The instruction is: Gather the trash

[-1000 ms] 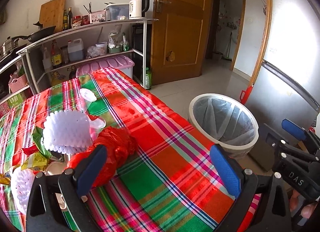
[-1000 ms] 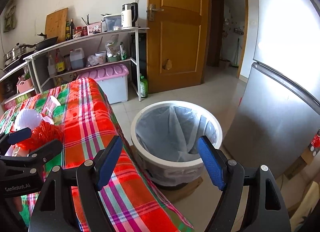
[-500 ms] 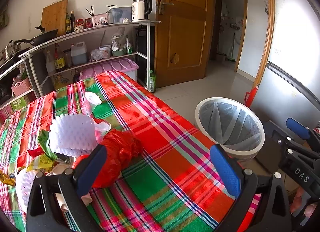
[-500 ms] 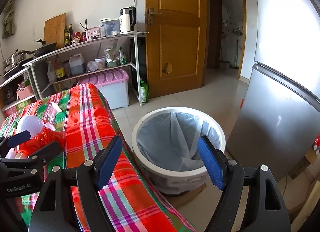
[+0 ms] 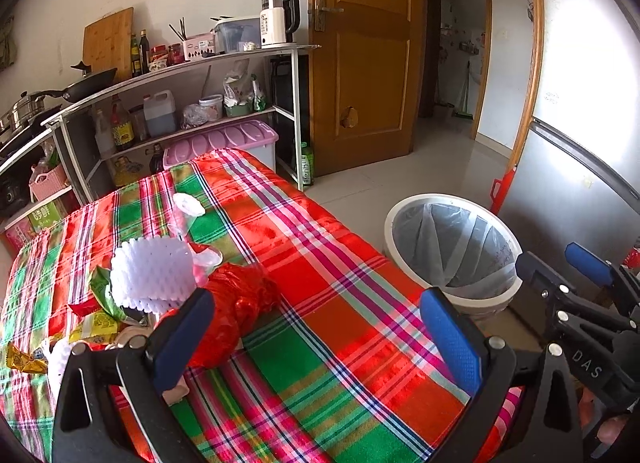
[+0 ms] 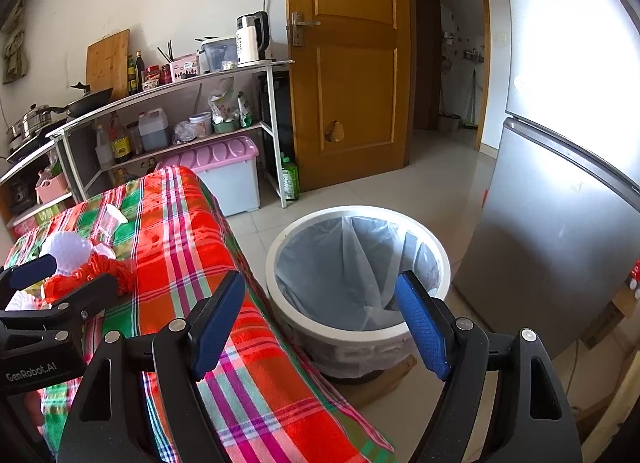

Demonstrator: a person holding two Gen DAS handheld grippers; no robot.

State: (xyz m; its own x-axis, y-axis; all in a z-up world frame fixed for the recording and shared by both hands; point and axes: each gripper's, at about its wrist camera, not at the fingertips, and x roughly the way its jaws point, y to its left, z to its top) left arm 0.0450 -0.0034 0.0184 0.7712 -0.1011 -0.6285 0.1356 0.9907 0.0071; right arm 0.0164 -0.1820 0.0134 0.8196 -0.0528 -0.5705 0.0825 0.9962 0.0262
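A pile of trash lies on the left of the plaid tablecloth point(image 5: 328, 303): a crumpled red plastic bag point(image 5: 236, 303), a white foam fruit net point(image 5: 150, 277), clear plastic cups point(image 5: 186, 207) and green and yellow wrappers point(image 5: 96, 315). My left gripper point(image 5: 316, 335) hovers open over the cloth, its left finger just in front of the red bag, holding nothing. A white trash bin point(image 6: 356, 283) with a grey liner stands on the floor right of the table. My right gripper point(image 6: 320, 323) is open and empty, above the table's edge and the bin's near rim.
A metal shelf rack point(image 5: 180, 103) with bottles, a kettle and pans stands behind the table. A pink-lidded storage box point(image 6: 224, 175) sits under it. A wooden door point(image 6: 348, 63) and a grey fridge point(image 6: 560, 243) border the tiled floor point(image 6: 420, 191) around the bin.
Both views have lifted and pulled back a little, so the table and bin sit lower in frame. Both grippers stay open, and the trash has not moved.
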